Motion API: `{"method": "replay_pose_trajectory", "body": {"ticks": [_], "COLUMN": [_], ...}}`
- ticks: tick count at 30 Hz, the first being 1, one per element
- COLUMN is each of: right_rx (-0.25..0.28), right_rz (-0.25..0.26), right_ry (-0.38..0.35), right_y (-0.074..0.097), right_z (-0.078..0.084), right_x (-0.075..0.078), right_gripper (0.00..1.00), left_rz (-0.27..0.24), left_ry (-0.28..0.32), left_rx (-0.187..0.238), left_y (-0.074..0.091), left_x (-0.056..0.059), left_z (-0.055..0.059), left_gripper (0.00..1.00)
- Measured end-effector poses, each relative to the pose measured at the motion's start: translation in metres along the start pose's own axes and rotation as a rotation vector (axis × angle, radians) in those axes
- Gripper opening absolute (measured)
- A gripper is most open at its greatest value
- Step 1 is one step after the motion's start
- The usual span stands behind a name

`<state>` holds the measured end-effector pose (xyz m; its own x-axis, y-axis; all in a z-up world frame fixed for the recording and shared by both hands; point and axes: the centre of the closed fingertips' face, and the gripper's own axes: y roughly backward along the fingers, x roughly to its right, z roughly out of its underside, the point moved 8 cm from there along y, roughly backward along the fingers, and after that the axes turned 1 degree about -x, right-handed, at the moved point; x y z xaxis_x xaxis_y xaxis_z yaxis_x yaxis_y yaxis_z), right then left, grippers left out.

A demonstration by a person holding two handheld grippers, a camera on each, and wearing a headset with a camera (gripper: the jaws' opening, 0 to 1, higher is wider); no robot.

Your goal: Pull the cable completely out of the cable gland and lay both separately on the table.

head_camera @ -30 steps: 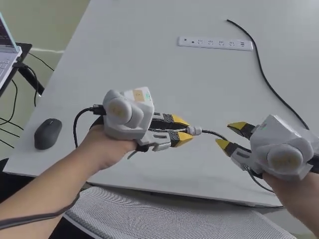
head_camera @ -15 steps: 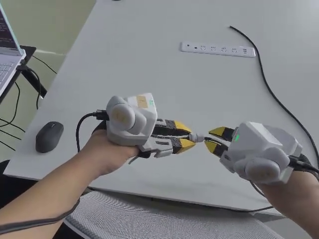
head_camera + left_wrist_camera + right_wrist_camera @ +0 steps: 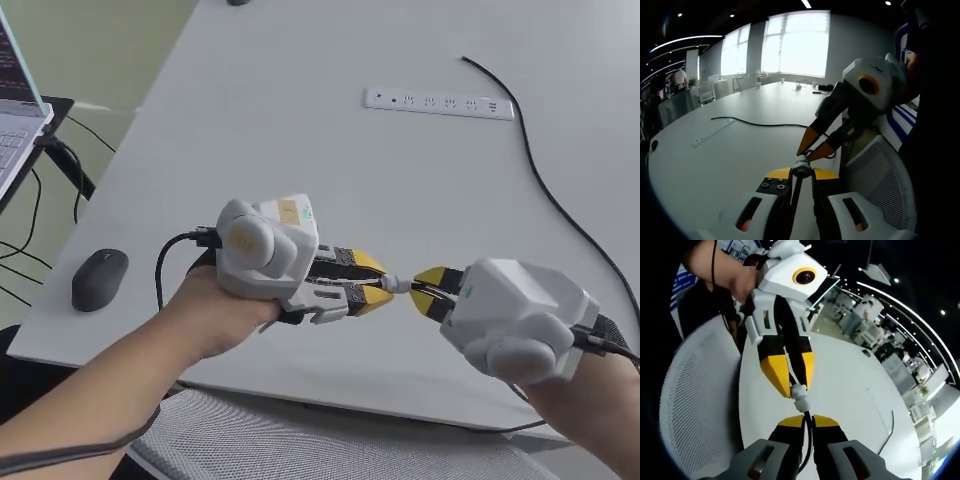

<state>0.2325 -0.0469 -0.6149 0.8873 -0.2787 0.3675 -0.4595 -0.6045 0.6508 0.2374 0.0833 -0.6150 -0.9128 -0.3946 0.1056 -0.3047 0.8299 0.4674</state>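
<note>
Above the table's near edge, my left gripper [image 3: 378, 283] is shut on the small white cable gland [image 3: 397, 285], which sticks out past its yellow tips. In the left gripper view the gland [image 3: 801, 165] sits just above my left gripper's [image 3: 801, 173] tips. My right gripper [image 3: 428, 290] faces it from the right, almost tip to tip, shut on the thin black cable [image 3: 809, 432] just behind the gland [image 3: 799, 394]. The cable runs back between the jaws of my right gripper [image 3: 809, 421]. In the head view the stretch between the grippers is mostly hidden.
A white power strip [image 3: 440, 103] lies far across the grey table [image 3: 300, 130], and a long black cord [image 3: 545, 180] curves along the right side. A dark mouse [image 3: 99, 279] sits at the near left edge. A mesh chair back [image 3: 300, 440] is below the grippers.
My right gripper, open and apart a second ago, has moved left up to the gland and shut on the cable. The left gripper has barely moved.
</note>
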Motion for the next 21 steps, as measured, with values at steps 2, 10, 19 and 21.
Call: {"method": "replay_pose_trajectory", "body": {"ticks": [2,10,19,21], "right_rx": [0.006,0.01,0.02,0.019], "right_rz": [0.008,0.026,0.046,0.05], "right_ry": [-0.004,-0.055,-0.202,-0.221], "right_y": [0.001,-0.001,-0.001,-0.001], "right_z": [0.001,0.006,0.017,0.02], "right_x": [0.001,0.003,0.009,0.01], "right_gripper": [0.0,0.0,0.0,0.0], "left_rz": [-0.002,-0.001,-0.009,-0.01], "left_ry": [-0.009,-0.007,-0.003,0.0], "left_rx": [0.005,0.008,0.012,0.012], "left_y": [-0.001,-0.003,-0.002,-0.002], "left_x": [0.0,0.0,-0.002,-0.002], "left_z": [0.0,-0.001,-0.001,-0.002], "left_gripper": [0.15,0.15,0.15,0.15]}}
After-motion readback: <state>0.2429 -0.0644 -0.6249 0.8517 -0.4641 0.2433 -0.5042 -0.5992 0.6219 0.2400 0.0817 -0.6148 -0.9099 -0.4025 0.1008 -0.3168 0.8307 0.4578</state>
